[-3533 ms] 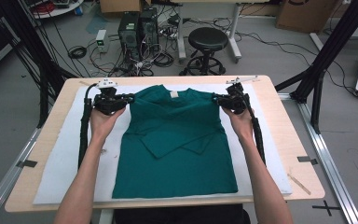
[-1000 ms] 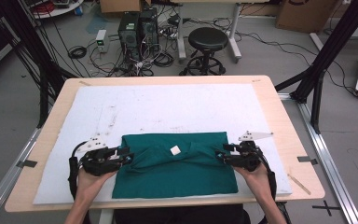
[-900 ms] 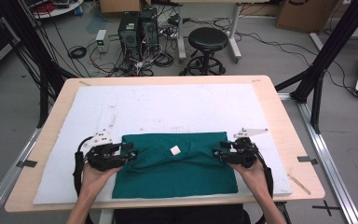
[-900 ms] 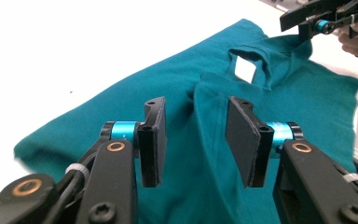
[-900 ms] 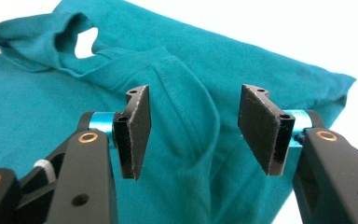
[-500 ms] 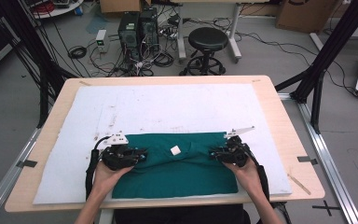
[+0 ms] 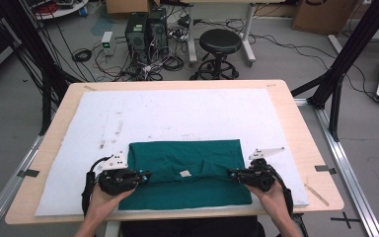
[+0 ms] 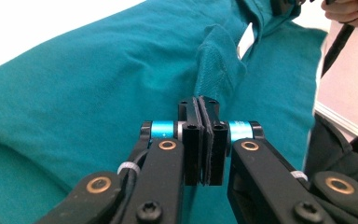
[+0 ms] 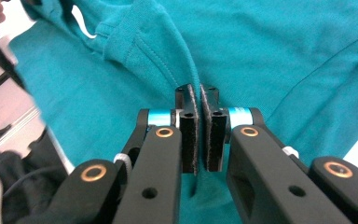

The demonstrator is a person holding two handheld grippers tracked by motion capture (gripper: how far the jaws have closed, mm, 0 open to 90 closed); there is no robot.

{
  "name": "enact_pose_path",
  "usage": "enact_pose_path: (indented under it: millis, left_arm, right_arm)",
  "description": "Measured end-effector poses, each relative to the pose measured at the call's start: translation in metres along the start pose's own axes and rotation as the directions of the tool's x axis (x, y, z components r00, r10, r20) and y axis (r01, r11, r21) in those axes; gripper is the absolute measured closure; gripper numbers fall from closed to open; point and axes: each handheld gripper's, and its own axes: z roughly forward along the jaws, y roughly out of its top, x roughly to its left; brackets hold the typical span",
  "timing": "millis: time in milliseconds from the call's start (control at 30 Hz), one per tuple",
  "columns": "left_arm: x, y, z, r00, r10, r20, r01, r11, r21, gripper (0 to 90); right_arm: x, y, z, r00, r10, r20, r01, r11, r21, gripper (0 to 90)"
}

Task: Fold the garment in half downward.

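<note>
Teal cloth sits folded in front of you: the shirt [image 7: 185, 173] lies as a wide rectangle on the near half of the white mat [image 7: 177, 111], its lower edge close to the mat's front edge, its collar and small white label [image 7: 184, 173] facing up in the middle. Your left gripper [image 7: 143, 176] rests at the shirt's left edge, pointing inward across the fabric, and your right gripper [image 7: 233, 174] mirrors it at the right edge, so the two tips face each other with the collar between them. Both sets of jaws have just been closing. In the left gripper view your left one's pads are pressed together over the shirt [image 8: 98, 88], clenched; a fold of cloth rises right at the tips, though whether a thin layer is pinched between the pads I cannot tell from this angle. In the right gripper view your right gripper [image 9: 200, 93] is likewise clamped down, a bare sliver showing between the pads, with a stitched seam of the shirt [image 9: 279, 56] running up to the tips. The wooden table [image 7: 303, 133] frames the mat on all sides.
</note>
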Motion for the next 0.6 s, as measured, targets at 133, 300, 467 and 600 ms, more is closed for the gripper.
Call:
enact_pose_path:
  millis: [133, 300, 467, 600]
  left_arm:
    - [-0.008, -0.005, -0.007, 1.0000, 0.002, 0.008, -0.002, 1.0000, -0.001, 88.1]
    - [-0.015, -0.012, -0.010, 0.9995, 0.008, 0.030, -0.008, 0.9999, 0.011, 88.1]
    - [-0.019, -0.019, -0.007, 0.9994, 0.007, 0.033, -0.008, 0.9996, 0.027, 88.1]
    - [-0.022, -0.022, -0.006, 0.9992, 0.000, 0.039, -0.002, 0.9995, 0.032, 88.2]
  right_arm:
    - [0.009, -0.007, -0.003, 0.9995, -0.031, -0.002, 0.031, 0.999, 0.011, 88.1]
    - [0.014, -0.016, -0.003, 0.9983, -0.057, 0.010, 0.056, 0.998, 0.042, 87.7]
    - [0.015, -0.023, -0.006, 0.9978, -0.064, 0.019, 0.063, 0.997, 0.044, 87.3]
    - [0.015, -0.027, -0.009, 0.9979, -0.062, 0.018, 0.061, 0.997, 0.049, 88.1]
